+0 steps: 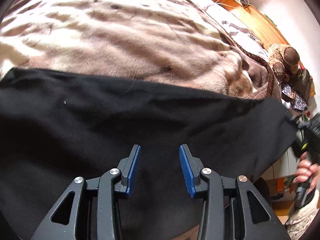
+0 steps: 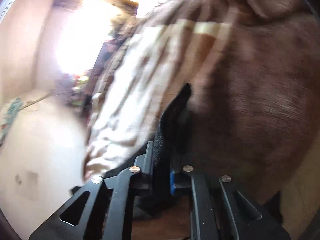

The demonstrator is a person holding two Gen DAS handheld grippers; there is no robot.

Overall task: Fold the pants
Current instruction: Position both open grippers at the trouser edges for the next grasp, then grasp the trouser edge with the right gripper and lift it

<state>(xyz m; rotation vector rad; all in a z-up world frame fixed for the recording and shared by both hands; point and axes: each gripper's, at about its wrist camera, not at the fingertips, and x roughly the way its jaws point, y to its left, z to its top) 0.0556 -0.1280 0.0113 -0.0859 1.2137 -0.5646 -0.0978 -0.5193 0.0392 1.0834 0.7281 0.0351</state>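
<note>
The black pants (image 1: 120,124) lie spread across the near part of a bed in the left wrist view. My left gripper (image 1: 160,150) is open and empty, its blue pads (image 1: 134,168) hovering just over the black cloth. At the right edge of that view a hand holds my right gripper (image 1: 296,126) at the pants' right end. In the right wrist view, which is blurred, my right gripper (image 2: 166,156) is shut on a strip of the black pants (image 2: 174,124), which stands up between the jaws.
A furry beige and brown blanket (image 1: 130,40) covers the bed behind the pants; it also fills the right wrist view (image 2: 250,100). A brown stuffed toy (image 1: 284,60) and clutter sit at the far right by a wooden headboard (image 1: 254,18). A white wall (image 2: 24,40) is left.
</note>
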